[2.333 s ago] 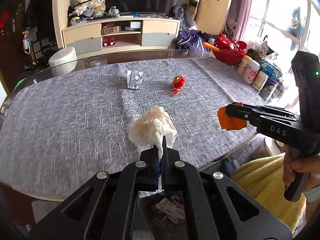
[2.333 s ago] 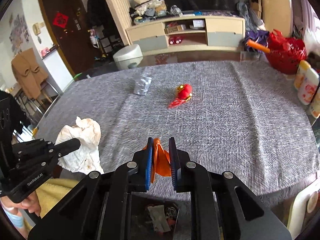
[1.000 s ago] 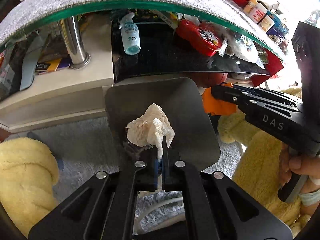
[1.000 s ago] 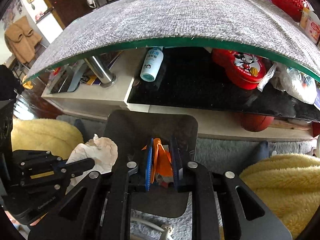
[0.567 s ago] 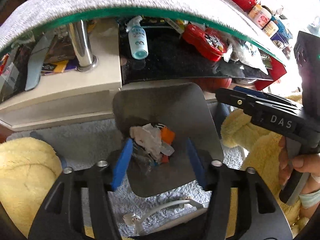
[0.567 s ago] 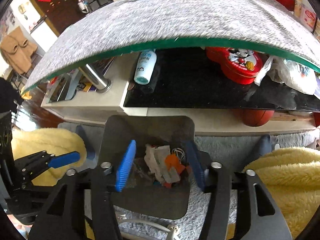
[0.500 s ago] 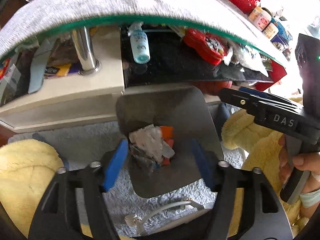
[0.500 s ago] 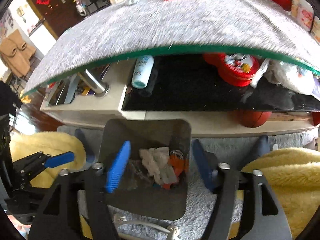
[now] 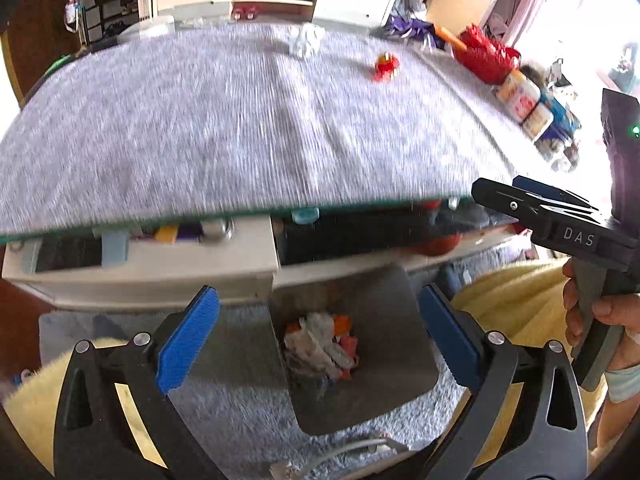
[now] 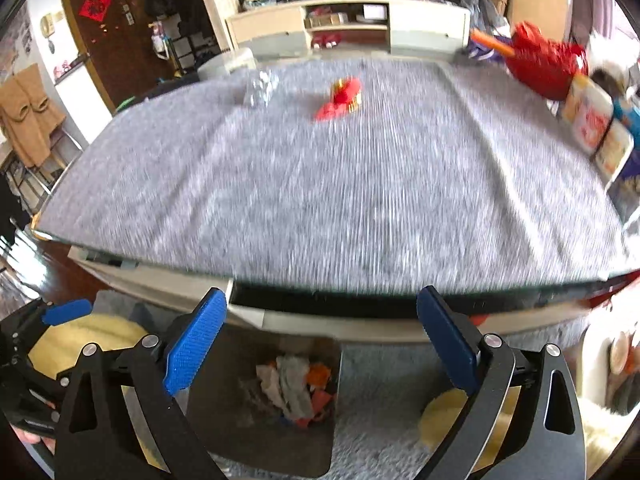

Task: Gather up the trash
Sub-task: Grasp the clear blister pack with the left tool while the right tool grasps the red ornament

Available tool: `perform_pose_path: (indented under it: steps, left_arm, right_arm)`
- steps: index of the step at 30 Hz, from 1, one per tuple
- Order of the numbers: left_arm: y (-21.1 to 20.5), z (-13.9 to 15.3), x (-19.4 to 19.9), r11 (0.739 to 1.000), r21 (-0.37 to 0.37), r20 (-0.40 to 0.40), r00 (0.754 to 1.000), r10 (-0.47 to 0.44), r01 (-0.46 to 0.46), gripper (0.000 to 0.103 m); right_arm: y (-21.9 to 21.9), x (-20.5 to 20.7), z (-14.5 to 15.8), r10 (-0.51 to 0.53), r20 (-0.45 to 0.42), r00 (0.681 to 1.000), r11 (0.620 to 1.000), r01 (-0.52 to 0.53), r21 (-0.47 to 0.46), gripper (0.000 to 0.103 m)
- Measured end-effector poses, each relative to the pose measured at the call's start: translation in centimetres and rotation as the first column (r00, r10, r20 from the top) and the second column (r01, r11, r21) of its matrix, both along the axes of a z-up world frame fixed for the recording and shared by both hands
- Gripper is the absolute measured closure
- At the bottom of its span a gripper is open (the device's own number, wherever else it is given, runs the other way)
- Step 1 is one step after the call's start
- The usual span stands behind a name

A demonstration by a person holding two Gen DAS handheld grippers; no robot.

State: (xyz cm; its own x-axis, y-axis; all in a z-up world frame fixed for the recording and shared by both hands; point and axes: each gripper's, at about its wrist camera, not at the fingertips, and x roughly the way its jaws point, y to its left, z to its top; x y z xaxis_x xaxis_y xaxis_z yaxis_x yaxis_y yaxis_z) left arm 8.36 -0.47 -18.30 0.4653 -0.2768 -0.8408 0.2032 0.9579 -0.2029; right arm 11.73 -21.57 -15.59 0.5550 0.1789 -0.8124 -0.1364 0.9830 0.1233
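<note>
The left gripper (image 9: 316, 336) had its jaws still opening, spread wide, with nothing between its blue pads (image 9: 187, 340). Below the gap, down on the floor, stood the bin (image 9: 384, 400), a dark square-mouthed one, and in its bottom lay the trash (image 9: 320, 346): crumpled white tissue mixed with orange and red scraps. The pile sat well below the fingertips, touching neither.

The right gripper (image 10: 320, 338) was likewise opening, jaws wide apart and holding nothing. In its own view the bin (image 10: 200, 400) lay under the gap but nearer its left finger, and the trash (image 10: 292, 390) lay within it, grey-white tissue beside orange bits. In the left view the right gripper (image 9: 532, 200) appeared off to the right of the left one and higher, gripped by a hand (image 9: 600, 316). In the right view the tip of the left gripper showed at the far left edge.

Ahead of both grippers, and above the bin, stretched the table (image 10: 360, 208) under a grey cloth, blurred. On its far part lay two more pieces: a red wrapper (image 10: 340, 100) and a clear crumpled packet (image 10: 260, 88) to its left, near each other but apart, both well beyond the fingers. The same pair showed in the left view, the wrapper (image 9: 386, 66) right of the packet (image 9: 306, 42).
</note>
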Motion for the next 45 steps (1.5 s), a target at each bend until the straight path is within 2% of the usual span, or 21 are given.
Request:
perform_pose_path:
  steps: [7,12,25,31,33,37,39,42,44,45]
  left_arm:
    - [0.8,3.1,4.8,0.999,0.035,0.064,0.998,0.008,-0.01,0.008]
    - [1.4,4.4,8.5,0.999,0.027,0.084,0.996,0.026,-0.028,0.008]
    - [1.1,6.0,17.5,0.999,0.035,0.124,0.992,0.021,-0.025,0.008]
    - [0.3,5.4,21.9,0.999,0.04,0.119,0.993,0.018,-0.023,0.008]
    - [0.1,4.7,23.2,0.999,0.045,0.107,0.994,0.016,-0.021,0.008]
    - [-0.4,3.6,25.2,0.998,0.06,0.093,0.996,0.003,-0.009,0.008]
    - [-0.7,3.1,26.1,0.998,0.058,0.088,0.996,-0.002,-0.003,0.008]
    - [-1.2,2.6,27.2,0.998,0.056,0.084,0.996,-0.009,0.005,0.008]
    - [-1.7,2.2,28.1,0.999,0.052,0.08,0.997,-0.018,0.014,0.008]
    - [-2.1,1.9,28.5,0.999,0.05,0.077,0.997,-0.025,0.021,0.008]
  right_arm:
    - [-0.3,4.2,3.4,0.005,0.065,0.998,1.0,-0.003,-0.031,0.005]
    - [-0.5,7.4,4.4,-0.006,0.082,0.997,0.999,0.009,-0.038,0.005]
    - [-0.5,15.7,2.3,-0.053,0.031,0.998,0.999,0.052,0.015,0.005]
    - [-0.4,19.1,0.7,-0.067,0.016,0.998,0.998,0.067,0.003,0.007]
    - [-0.4,20.2,0.1,-0.061,0.012,0.998,0.998,0.061,-0.006,0.013]
    - [-0.3,21.5,-1.4,-0.036,-0.024,0.999,0.999,0.036,0.009,0.032]
    - [-0.3,21.9,-2.0,-0.029,-0.036,0.999,0.999,0.029,0.017,0.037]
    - [-0.1,22.3,-2.7,-0.008,-0.041,0.999,1.0,0.009,0.018,0.049]
    - [0.1,22.5,-3.0,0.012,-0.043,0.999,1.0,-0.012,0.011,0.066]
    - [0.1,22.5,-3.1,0.024,-0.042,0.999,1.0,-0.024,0.007,0.069]
